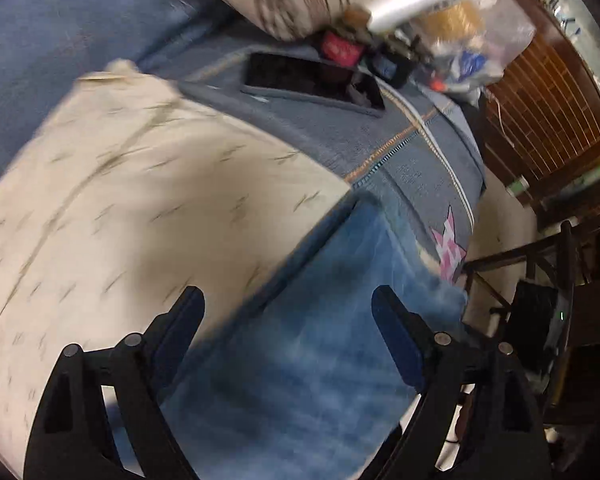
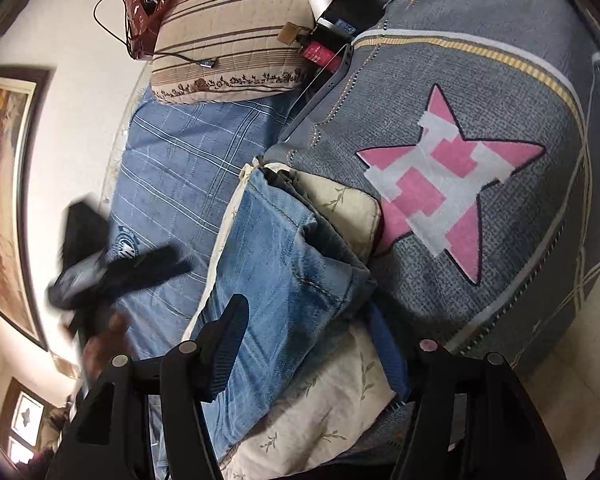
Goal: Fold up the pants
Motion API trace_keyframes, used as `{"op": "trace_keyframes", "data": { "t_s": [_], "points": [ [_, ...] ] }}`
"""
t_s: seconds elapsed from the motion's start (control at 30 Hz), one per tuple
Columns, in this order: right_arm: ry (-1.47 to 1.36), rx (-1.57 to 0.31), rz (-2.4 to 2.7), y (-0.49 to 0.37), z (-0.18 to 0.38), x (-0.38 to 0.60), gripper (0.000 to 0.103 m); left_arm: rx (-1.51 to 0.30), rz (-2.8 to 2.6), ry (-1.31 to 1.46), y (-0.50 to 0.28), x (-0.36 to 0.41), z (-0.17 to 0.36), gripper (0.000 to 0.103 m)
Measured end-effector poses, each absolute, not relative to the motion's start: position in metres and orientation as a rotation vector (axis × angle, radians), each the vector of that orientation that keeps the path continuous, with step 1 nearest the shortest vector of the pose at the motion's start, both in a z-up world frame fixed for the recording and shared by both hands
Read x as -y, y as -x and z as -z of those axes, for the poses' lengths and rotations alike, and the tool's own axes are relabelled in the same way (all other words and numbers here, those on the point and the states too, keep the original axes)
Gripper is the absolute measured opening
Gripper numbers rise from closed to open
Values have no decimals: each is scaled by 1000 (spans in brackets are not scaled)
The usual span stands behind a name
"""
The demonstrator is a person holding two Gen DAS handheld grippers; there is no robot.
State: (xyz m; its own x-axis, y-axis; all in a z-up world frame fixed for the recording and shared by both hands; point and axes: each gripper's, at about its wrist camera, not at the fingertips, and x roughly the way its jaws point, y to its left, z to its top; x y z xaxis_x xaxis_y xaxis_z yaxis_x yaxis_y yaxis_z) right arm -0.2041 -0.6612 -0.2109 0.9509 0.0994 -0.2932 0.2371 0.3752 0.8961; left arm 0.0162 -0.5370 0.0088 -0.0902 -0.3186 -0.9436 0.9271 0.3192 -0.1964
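The pants are blue jeans (image 1: 312, 344), lying on a cream leaf-print cloth (image 1: 132, 208) on the bed. In the left wrist view my left gripper (image 1: 288, 312) is open, its fingers spread wide just above the denim. In the right wrist view the jeans (image 2: 284, 264) lie folded in a long strip over the cream cloth (image 2: 320, 412). My right gripper (image 2: 312, 340) is open, one finger (image 2: 228, 344) over the denim, the other finger (image 2: 384, 344) beside the strip's edge. The left gripper shows as a dark blur (image 2: 124, 272) at the left with a hand behind it.
A grey quilt with a pink star (image 2: 452, 176) covers the bed's right side. A striped pillow (image 2: 228, 28), a blue plaid sheet (image 2: 172, 168), a black tablet (image 1: 312, 80), plastic bags (image 1: 464, 40) and a cable lie near the head. A dark chair (image 1: 540, 300) stands beside the bed.
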Motion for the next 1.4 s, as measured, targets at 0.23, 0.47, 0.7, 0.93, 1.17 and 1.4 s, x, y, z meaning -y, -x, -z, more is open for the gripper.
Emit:
{"op": "trace_keyframes", "data": {
  "t_s": [0.23, 0.47, 0.7, 0.93, 1.17, 1.4],
  "points": [
    [-1205, -262, 42, 206, 217, 659, 63, -1230, 1307, -887, 16, 571, 31, 88],
    [-1205, -247, 99, 193, 222, 665, 23, -995, 1398, -934, 67, 572, 29, 39],
    [-934, -270, 148, 196, 147, 642, 21, -928, 1414, -765, 62, 529, -36, 7],
    [-626, -314, 98, 189, 75, 565, 21, -872, 1319, -663, 52, 446, -88, 10],
    [-480, -524, -75, 124, 87, 455, 27, -1040, 1017, -574, 8, 351, -36, 20],
    [-343, -792, -185, 91, 112, 385, 58, -1318, 713, -327, -52, 234, 21, 21]
  ]
}}
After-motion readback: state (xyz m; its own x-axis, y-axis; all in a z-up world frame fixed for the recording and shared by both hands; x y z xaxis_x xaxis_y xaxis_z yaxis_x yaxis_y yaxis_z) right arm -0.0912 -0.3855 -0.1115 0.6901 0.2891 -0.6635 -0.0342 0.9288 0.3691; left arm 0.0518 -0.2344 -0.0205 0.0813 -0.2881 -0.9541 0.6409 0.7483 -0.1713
